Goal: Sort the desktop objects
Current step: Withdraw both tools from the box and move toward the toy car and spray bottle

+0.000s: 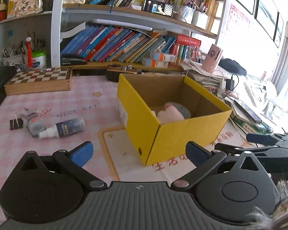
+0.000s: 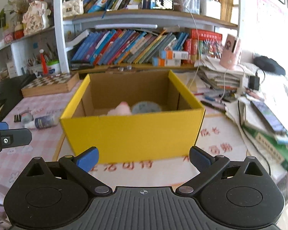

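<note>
Both your left gripper (image 1: 138, 153) and right gripper (image 2: 143, 158) gape empty — the spray bottle (image 1: 64, 128) looks light, slick, rollable; pinch its body crosswise.

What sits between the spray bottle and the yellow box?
Nothing: only bare pink tablecloth separates the lying spray bottle from the yellow box, clearest in the left wrist view.
</note>
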Demonstrator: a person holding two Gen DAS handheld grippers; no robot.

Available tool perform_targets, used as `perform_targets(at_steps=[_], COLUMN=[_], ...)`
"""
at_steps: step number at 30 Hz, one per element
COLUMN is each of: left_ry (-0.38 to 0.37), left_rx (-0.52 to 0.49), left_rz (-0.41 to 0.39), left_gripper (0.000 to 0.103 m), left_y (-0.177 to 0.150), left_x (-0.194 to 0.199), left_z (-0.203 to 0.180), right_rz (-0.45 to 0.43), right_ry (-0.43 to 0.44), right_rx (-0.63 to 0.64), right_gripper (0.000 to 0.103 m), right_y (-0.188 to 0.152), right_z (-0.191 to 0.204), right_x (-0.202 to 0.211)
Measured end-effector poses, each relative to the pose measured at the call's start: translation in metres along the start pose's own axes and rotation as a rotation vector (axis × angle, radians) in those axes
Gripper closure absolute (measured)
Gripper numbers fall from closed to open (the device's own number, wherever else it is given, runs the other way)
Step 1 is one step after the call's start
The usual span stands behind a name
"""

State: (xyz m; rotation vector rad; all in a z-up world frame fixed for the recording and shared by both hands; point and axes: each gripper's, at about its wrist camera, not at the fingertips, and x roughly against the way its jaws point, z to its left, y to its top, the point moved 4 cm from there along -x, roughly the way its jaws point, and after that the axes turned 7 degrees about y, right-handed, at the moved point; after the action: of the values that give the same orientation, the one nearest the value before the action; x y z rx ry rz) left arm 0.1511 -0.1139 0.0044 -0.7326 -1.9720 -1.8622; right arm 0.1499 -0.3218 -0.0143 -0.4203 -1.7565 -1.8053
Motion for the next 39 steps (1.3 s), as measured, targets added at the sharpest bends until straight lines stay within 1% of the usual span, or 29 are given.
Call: perform_targets(at_steps=[4, 12, 21, 29, 39], left_ry=[-0.016, -0.036, -0.057, -0.047, -0.004], left_rx=[0.007, -0.018, -0.031, -0.037, -0.008], left_rz=[0.012, 0.019, 0.057, 0.076, 0.085], left_gripper=[0.000, 0.000, 0.000, 0.000, 0.000], left_y=[-0.011, -0.027, -0.043, -0.054, -0.061], left_x=[0.010, 0.033, 0.047, 0.056, 0.064], left_z=[0.012, 0.032, 0.059, 0.086, 0.123], right_rz=[0.030, 0.057, 0.119, 0.137, 0.152], right_ry=[-0.007, -0.020, -0.019, -0.004, 0.039], right_rx=[-0.015, 0.008, -0.094, -0.084, -0.039], right_gripper=[0.001, 0.001, 0.001, 0.001, 0.001], right_y=[-0.012, -0.032, -0.052, -0.064, -0.066], right_z=[0.016, 0.056, 0.081, 0.115, 0.154], right_x=[0.006, 0.021, 0.023, 0.023, 0.015])
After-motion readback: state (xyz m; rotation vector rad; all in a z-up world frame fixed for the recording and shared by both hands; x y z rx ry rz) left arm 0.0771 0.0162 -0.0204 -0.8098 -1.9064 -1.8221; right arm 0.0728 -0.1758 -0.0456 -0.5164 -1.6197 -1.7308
